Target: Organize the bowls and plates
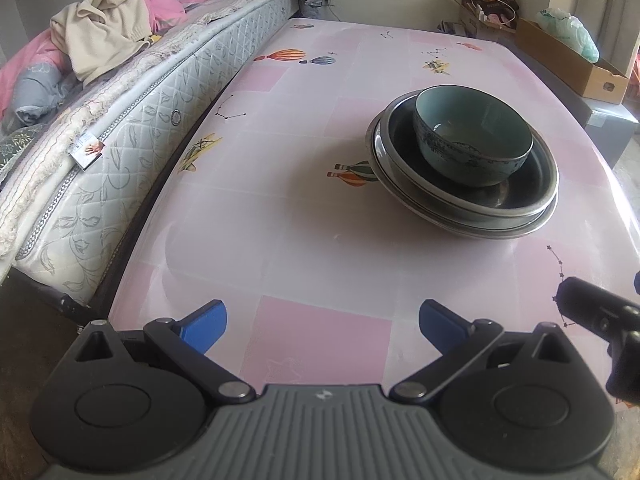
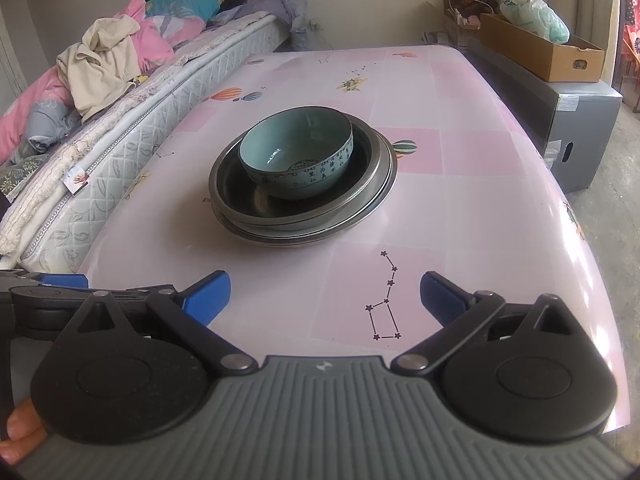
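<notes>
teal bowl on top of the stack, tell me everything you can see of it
The teal bowl is a deep, glossy, ceramic-looking bowl, pale teal inside and empty, with dark script and a patterned band around its outer wall. It sits upright inside the upper of two nested metal plates, resting on that plate's floor, off-centre toward the far side. Nothing else touches it; both grippers are well short of it.

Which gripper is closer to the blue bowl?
Right, though only slightly. The right gripper faces the blue bowl almost straight on; the left gripper sits back with the bowl off to its right. Both are open.
</notes>
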`<state>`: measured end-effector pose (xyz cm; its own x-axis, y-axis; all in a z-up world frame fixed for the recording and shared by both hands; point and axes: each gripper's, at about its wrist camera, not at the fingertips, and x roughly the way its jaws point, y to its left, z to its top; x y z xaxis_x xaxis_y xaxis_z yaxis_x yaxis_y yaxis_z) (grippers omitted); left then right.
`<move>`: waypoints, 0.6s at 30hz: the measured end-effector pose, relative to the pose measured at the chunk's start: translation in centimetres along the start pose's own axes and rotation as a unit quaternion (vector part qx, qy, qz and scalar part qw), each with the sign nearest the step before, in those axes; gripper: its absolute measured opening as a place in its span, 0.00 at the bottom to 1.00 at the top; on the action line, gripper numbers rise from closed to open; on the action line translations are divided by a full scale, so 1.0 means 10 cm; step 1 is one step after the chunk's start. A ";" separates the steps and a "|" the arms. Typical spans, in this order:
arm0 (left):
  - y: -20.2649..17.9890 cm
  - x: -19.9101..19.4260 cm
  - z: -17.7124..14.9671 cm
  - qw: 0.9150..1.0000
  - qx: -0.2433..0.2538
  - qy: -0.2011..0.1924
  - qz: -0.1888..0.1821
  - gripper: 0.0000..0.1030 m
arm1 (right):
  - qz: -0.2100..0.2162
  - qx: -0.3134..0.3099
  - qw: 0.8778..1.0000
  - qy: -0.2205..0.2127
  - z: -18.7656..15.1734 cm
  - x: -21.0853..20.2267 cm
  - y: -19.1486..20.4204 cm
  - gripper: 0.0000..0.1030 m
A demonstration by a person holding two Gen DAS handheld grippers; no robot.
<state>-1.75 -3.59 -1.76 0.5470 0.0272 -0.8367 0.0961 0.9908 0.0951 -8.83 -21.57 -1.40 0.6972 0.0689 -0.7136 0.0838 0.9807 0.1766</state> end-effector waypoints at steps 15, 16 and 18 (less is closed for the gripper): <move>0.03 0.01 0.01 1.000 -0.003 0.001 0.001 1.00 | 0.003 -0.004 1.000 0.003 0.01 0.02 0.01 0.99; 0.03 0.01 0.01 1.000 -0.003 0.001 0.000 1.00 | 0.002 -0.004 1.000 0.003 0.01 0.02 0.01 0.99; 0.03 0.01 0.01 1.000 -0.003 0.002 0.001 1.00 | 0.002 -0.004 1.000 0.004 0.02 0.02 0.02 0.99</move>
<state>-1.60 -3.28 -1.80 0.5440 0.0288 -0.8386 0.0906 0.9915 0.0928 -8.55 -21.43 -1.38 0.6915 0.0750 -0.7185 0.0749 0.9818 0.1745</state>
